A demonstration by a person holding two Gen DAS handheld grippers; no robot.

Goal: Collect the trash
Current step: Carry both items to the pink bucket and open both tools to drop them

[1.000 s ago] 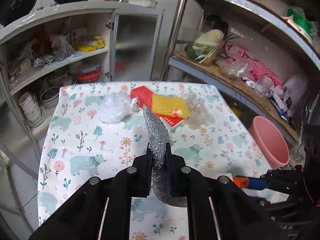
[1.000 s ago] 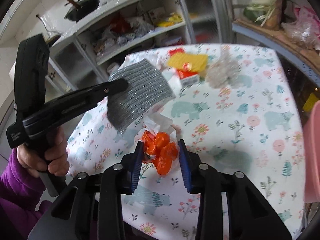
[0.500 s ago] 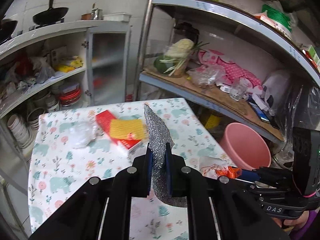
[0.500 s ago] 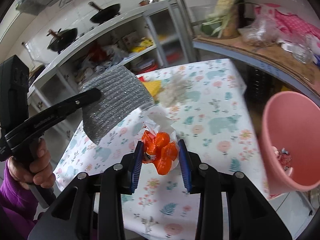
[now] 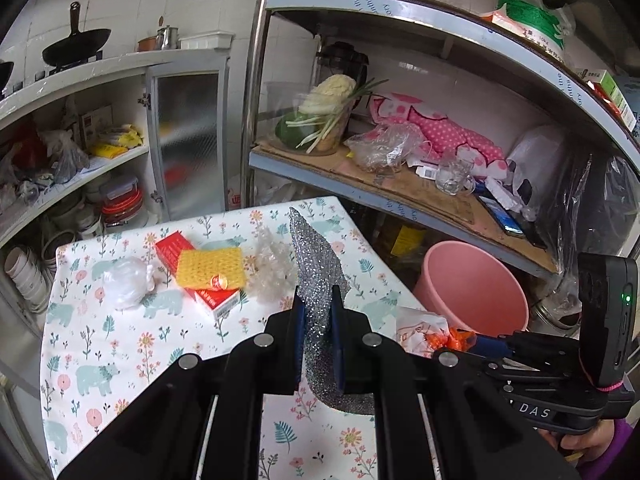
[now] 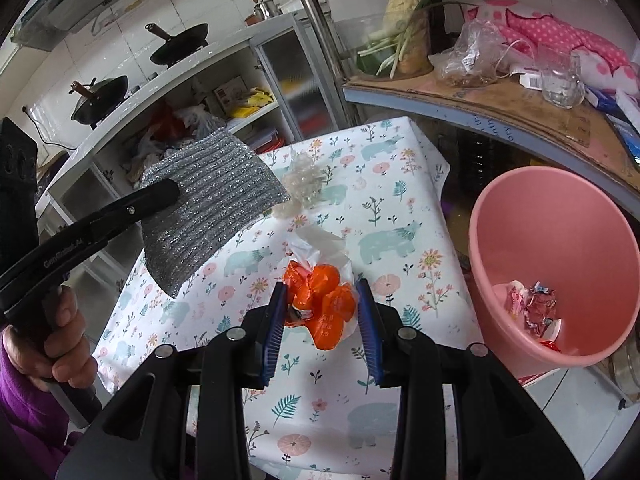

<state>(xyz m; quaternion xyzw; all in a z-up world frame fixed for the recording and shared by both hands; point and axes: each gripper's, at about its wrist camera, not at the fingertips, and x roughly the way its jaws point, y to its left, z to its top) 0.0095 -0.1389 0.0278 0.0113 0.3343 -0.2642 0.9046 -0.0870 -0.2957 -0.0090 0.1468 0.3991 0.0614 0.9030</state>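
My left gripper is shut on a silver glittery scouring pad, held above the table; the pad also shows in the right wrist view. My right gripper is shut on a clear bag of orange wrappers, also seen in the left wrist view, held over the table's right part beside the pink bucket. The bucket stands off the table's right edge with some wrappers inside.
On the floral tablecloth lie a white plastic bag, a yellow sponge on a red box, and crumpled clear plastic. Cluttered shelves stand behind the bucket; a cupboard stands at the back left.
Both grippers have swung to the right with their loads. The pink bucket has come into full view on the right, closer to the right gripper.
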